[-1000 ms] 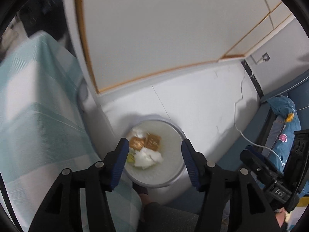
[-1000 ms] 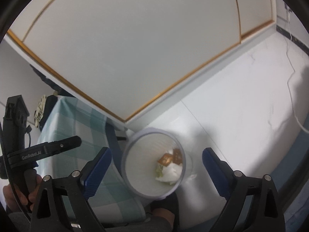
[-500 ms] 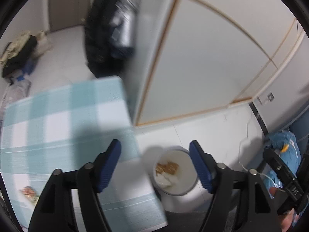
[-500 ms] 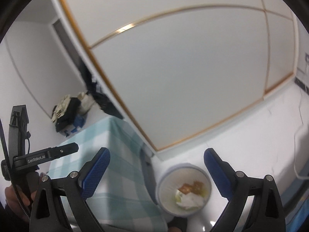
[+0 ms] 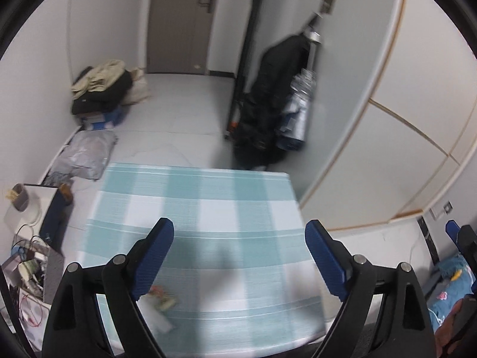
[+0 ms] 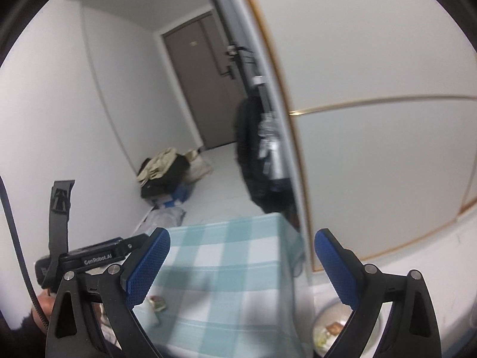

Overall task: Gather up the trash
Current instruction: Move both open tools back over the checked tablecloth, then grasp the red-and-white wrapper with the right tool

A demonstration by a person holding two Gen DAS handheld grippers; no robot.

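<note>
My left gripper (image 5: pixel 238 244) is open and empty above a table with a teal and white checked cloth (image 5: pixel 208 208). Small wrappers (image 5: pixel 165 299) and a white crumpled tissue (image 5: pixel 156 316) lie on the cloth near its left finger. My right gripper (image 6: pixel 241 253) is open and empty over the same cloth (image 6: pixel 220 268); the wrappers (image 6: pixel 158 302) and tissue (image 6: pixel 147 313) show beside its left finger. The white bin (image 6: pixel 328 331) with trash inside stands on the floor at the lower right, partly hidden by the right finger.
A sliding white cupboard (image 5: pixel 402 119) runs along the right. A dark coat and bags (image 5: pixel 274 113) hang by it. Piles of clothes and bags (image 5: pixel 101 89) lie by the far door. Cluttered items (image 5: pixel 26 262) sit left of the table.
Both grippers have swung up and left, away from the bin and onto the table. The bin has left the left wrist view. Wrappers and tissue on the cloth have come into view.
</note>
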